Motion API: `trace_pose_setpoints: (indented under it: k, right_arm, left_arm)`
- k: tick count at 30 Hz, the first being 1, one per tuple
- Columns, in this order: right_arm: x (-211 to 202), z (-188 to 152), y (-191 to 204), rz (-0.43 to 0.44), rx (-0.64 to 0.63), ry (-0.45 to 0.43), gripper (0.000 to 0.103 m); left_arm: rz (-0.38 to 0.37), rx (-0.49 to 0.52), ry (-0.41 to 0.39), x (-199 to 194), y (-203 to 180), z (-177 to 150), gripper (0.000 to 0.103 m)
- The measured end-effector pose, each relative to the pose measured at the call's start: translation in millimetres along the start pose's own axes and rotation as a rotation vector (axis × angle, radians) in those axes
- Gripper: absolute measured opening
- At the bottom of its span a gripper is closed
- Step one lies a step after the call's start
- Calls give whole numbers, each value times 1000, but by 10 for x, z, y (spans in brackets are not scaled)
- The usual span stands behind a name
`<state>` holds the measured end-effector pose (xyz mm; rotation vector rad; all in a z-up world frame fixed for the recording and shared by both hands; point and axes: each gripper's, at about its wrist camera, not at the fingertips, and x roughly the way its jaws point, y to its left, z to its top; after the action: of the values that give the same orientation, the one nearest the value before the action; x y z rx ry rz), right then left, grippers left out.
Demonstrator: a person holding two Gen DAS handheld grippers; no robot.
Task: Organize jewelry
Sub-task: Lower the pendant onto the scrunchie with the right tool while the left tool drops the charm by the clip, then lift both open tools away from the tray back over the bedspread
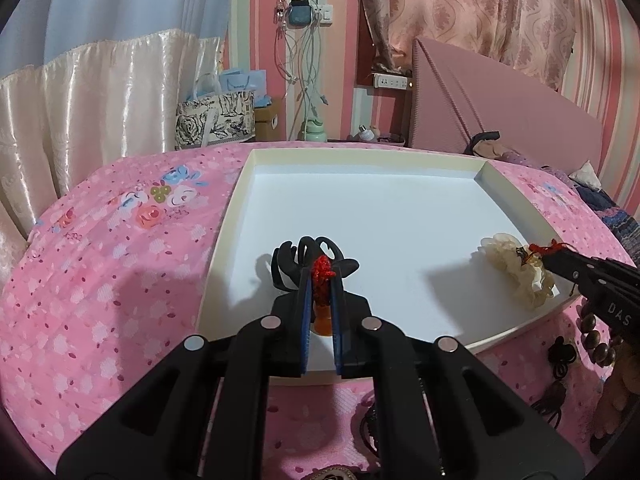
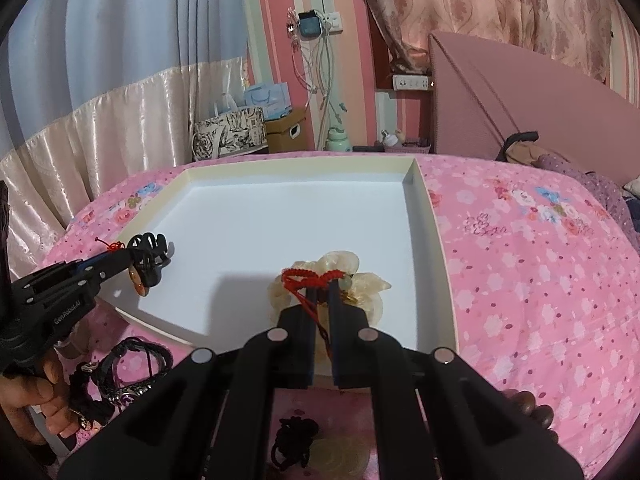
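left tool (image 1: 320, 280) clamped on red cord (image 1: 321, 270) of an amber pendant (image 1: 324, 320), over the tray (image 1: 360, 200). right tool (image 2: 322, 286) clamped on another cord (image 2: 308, 280). light, limp; pinch the knot.

Both wrist cameras look forward and downward along their fingers, close over the white tray (image 1: 224, 248) on the pink bedspread (image 1: 100, 280). Left view sits at the tray's near-left, right view (image 2: 436, 240) further right (each catches the other's gripper); both share tray, curtains, far wall.

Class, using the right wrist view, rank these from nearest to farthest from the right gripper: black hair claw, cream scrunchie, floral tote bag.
1. Cream scrunchie, right at the right gripper tips, in the tray.
2. Black hair claw, at the tray's left edge.
3. Floral tote bag, beyond the bed.
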<state>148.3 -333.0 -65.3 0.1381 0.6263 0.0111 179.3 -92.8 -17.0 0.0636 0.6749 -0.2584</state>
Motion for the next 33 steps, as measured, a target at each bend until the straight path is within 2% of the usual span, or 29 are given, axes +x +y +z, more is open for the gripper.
trace_pose_setpoints:
  k: [7,13,14,17,18,20,21,22,24,33]
  right_arm:
    - [89,-26,27,-13,-6,35,6]
    - [123,-36,36,-21,-14,56,7]
    - [126,-35,33,-21,-10,58,7]
    - [125,-44,-12,-20,13,62,7]
    - [122,-49,-31,-17,21,61,7]
    - [101,-56,-74,-11,43,54,13]
    - [82,-59,-96,-20,53,49,27]
    - [72,-56,-108,-24,59,42,47]
    - [22,-56,-144,-27,80,18,59]
    - [-269,41,-256,-54,96,-63,63]
  left_arm:
    - [-32,-8,45,76,12,-14,8]
    - [-38,-8,49,81,-12,-38,11]
    - [-41,-11,49,85,-5,-38,16]
    - [-44,-25,38,71,17,-38,45]
    - [-42,-34,20,35,31,-41,49]
    - [-43,-43,-20,-50,51,-54,54]
    - [-41,-41,-34,-87,44,-59,55]
    - [-40,-39,-42,-109,42,-63,55]
    - [-44,-35,-50,-146,36,-69,57]
    - [-9,-88,-105,-320,241,70,68]
